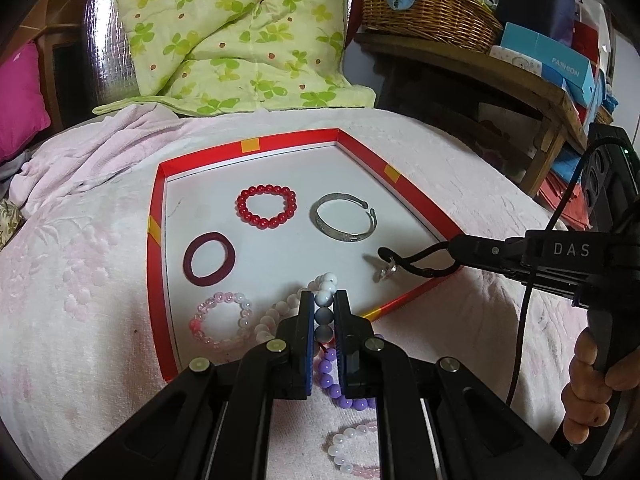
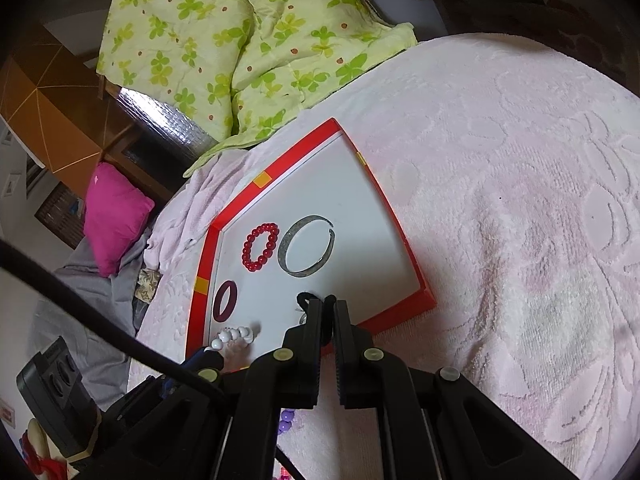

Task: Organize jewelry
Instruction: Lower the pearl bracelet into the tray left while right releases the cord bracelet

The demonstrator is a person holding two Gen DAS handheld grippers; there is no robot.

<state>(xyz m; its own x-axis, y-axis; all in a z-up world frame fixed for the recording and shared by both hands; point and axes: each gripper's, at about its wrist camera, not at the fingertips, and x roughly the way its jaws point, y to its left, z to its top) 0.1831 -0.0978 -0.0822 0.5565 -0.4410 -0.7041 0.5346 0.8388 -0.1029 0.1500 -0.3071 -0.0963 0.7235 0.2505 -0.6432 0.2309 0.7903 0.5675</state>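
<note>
A white bead bracelet is clamped between the left gripper fingers at the red tray's 6 o'clock edge; a black cord is pinched by the right gripper.

A lived-in bedroom at home, with clutter crowding in from every side.

A pink embossed towel blanket is covering the bed, a green clover-print quilt is lying bunched at its far edge, and a magenta cushion is resting beside it. A wooden shelf is carrying a wicker basket stuffed with cloth and a blue box marked FASHION, while a red-rimmed cardboard tray of bracelets is sitting on the bedding.
</note>
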